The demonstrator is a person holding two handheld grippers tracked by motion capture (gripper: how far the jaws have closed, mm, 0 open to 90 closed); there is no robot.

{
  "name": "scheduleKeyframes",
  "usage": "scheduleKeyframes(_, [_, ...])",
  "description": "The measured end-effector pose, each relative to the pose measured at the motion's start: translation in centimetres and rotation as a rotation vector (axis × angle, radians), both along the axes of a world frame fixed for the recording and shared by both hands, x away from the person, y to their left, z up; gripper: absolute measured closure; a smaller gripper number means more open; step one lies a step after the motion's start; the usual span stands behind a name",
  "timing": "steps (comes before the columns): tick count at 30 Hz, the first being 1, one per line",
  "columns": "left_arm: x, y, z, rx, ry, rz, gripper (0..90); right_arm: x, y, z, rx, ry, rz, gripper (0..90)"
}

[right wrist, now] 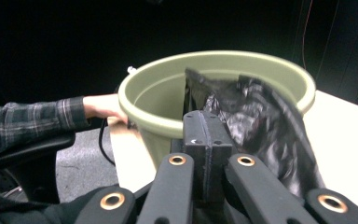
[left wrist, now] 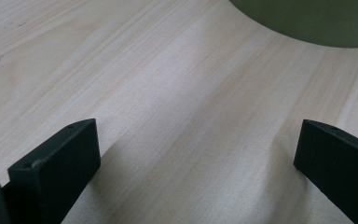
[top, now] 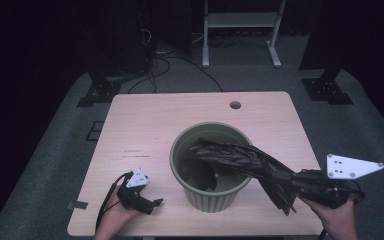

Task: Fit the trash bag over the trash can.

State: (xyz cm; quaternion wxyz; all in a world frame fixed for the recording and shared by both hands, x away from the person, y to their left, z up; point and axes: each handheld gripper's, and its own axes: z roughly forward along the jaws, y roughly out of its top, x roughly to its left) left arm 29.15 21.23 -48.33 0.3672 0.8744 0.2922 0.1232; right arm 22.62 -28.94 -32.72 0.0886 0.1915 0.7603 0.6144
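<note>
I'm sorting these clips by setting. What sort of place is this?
Probably a lab or workshop, not a home: a bare pale wooden table on grey carpet, loose black cables on the floor behind it, and a white metal equipment stand in a darkened room.

A dark lab: bare wooden table [top: 145, 130], floor cables [top: 165, 67], equipment stands [top: 325, 87].

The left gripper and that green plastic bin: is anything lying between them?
No. In the left gripper view, bare pale wooden tabletop runs from the open left gripper to the green plastic bin.
</note>
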Motion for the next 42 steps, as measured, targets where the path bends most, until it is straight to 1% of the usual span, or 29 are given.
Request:
scheduleKeyframes(3, [0.0, 0.0, 0.2, -0.003, -0.001, -0.006, 0.0, 0.7, 0.4, 1.1, 0.003, -0.021, 0.001, 90.0])
scheduleKeyframes(4, [-0.1, 0.0, 0.3, -0.01, -0.006, -0.006, 0.0, 0.9, 0.5, 1.3, 0.004, -0.024, 0.004, 90.0])
scheduleKeyframes(7, [-0.2, 0.1, 0.9, -0.048, -0.021, -0.003, 0.0, 1.9, 1.2, 2.2, -0.006, -0.041, 0.008, 90.0])
scheduleKeyframes(8, [-0.3, 0.2, 1.2, -0.054, -0.027, -0.006, 0.0, 2.3, 1.4, 2.4, -0.008, -0.044, 0.01, 90.0])
scheduleKeyframes(9, [-0.3, 0.3, 1.5, -0.069, -0.034, -0.007, 0.0, 2.7, 1.6, 2.6, -0.005, -0.045, 0.014, 90.0])
scheduleKeyframes(12, [-0.4, 0.4, 2.0, -0.096, -0.037, -0.015, 0.0, 4.1, 2.2, 3.2, -0.007, -0.046, 0.018, 90.0])
scheduleKeyframes(15, [-0.5, 0.5, 2.3, -0.11, -0.048, -0.02, 0.0, 5.4, 2.8, 3.8, 0.002, -0.043, 0.024, 90.0])
scheduleKeyframes(18, [-0.5, 0.5, 2.5, -0.113, -0.053, -0.025, 0.0, 6.8, 3.5, 4.4, 0.021, -0.04, 0.036, 90.0])
scheduleKeyframes(22, [-0.5, 0.5, 2.7, -0.119, -0.055, -0.028, 0.0, 8.3, 4.7, 5.3, 0.029, -0.031, 0.054, 90.0])
scheduleKeyframes(24, [-0.6, 0.6, 2.9, -0.128, -0.062, -0.031, 0.0, 8.8, 5.2, 5.6, 0.029, -0.031, 0.061, 90.0])
scheduleKeyframes(25, [-0.6, 0.6, 3.1, -0.139, -0.063, -0.031, 0.0, 9.1, 5.5, 5.7, 0.026, -0.031, 0.064, 90.0])
scheduleKeyframes(28, [-0.7, 0.9, 3.9, -0.174, -0.077, -0.038, 0.0, 9.9, 6.4, 6.2, 0.034, -0.023, 0.079, 90.0])
scheduleKeyframes(29, [-0.8, 0.9, 4.2, -0.176, -0.085, -0.045, 0.0, 10.1, 6.6, 6.4, 0.037, -0.024, 0.08, 90.0])
scheduleKeyframes(31, [-1.0, 1.0, 5.1, -0.196, -0.106, -0.054, 0.0, 10.5, 7.0, 6.6, 0.035, -0.027, 0.084, 90.0])
scheduleKeyframes(33, [-1.2, 1.1, 6.0, -0.232, -0.12, -0.068, 0.0, 10.9, 7.4, 6.7, 0.033, -0.026, 0.086, 90.0])
scheduleKeyframes(34, [-1.4, 1.2, 6.6, -0.244, -0.127, -0.075, 0.0, 11.1, 7.5, 6.7, 0.032, -0.025, 0.086, 90.0])
scheduleKeyframes(39, [-2.4, 0.9, 9.3, -0.311, -0.147, -0.14, 0.0, 11.4, 7.7, 6.6, 0.03, -0.018, 0.084, 90.0])
scheduleKeyframes(42, [-3.0, 0.3, 10.9, -0.338, -0.156, -0.174, 0.0, 11.5, 7.5, 6.6, 0.032, -0.016, 0.079, 90.0])
